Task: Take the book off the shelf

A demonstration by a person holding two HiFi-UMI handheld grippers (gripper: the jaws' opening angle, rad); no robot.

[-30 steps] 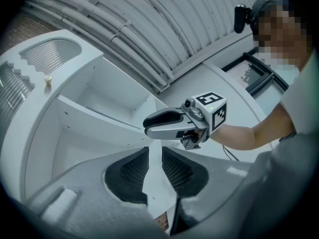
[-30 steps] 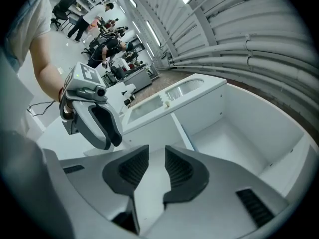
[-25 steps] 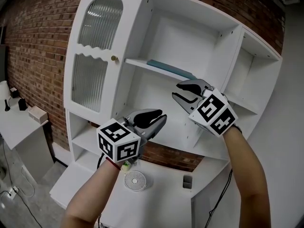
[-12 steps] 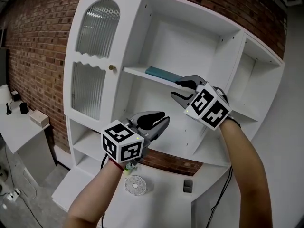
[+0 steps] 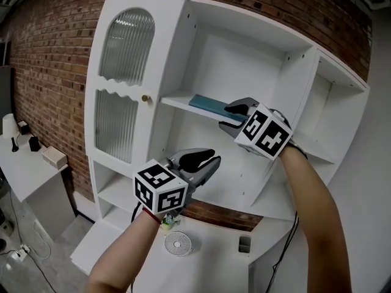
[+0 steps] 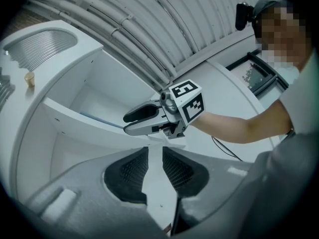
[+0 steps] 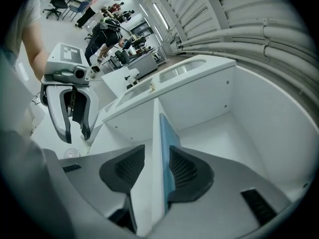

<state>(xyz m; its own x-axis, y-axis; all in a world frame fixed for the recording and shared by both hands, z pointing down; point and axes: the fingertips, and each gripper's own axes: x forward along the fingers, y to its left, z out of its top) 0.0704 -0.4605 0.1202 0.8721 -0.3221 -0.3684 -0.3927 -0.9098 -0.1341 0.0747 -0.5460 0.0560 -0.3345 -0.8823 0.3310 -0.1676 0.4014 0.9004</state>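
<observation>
A thin blue book (image 5: 208,105) lies flat on the upper shelf (image 5: 177,100) of a white cabinet. My right gripper (image 5: 226,118) is at that shelf's front edge, one jaw above and one below it. In the right gripper view the book (image 7: 167,143) and the shelf board stand between the jaws of my right gripper (image 7: 157,171), which are opening. My left gripper (image 5: 211,159) hangs lower, in front of the cabinet's middle bay, open with nothing in it. From the left gripper view the right gripper (image 6: 126,124) shows at the shelf, with the book (image 6: 99,119) beyond it.
A ribbed-glass door with a brass knob (image 5: 145,97) closes the cabinet's left side. On the lower counter lie a small round fan (image 5: 178,244) and a dark block (image 5: 244,244). A side table (image 5: 36,170) with small items stands at left. A brick wall is behind.
My right gripper has risen and moved left to the shelf's edge, and its jaws now straddle the book and board. The left gripper has barely moved.
</observation>
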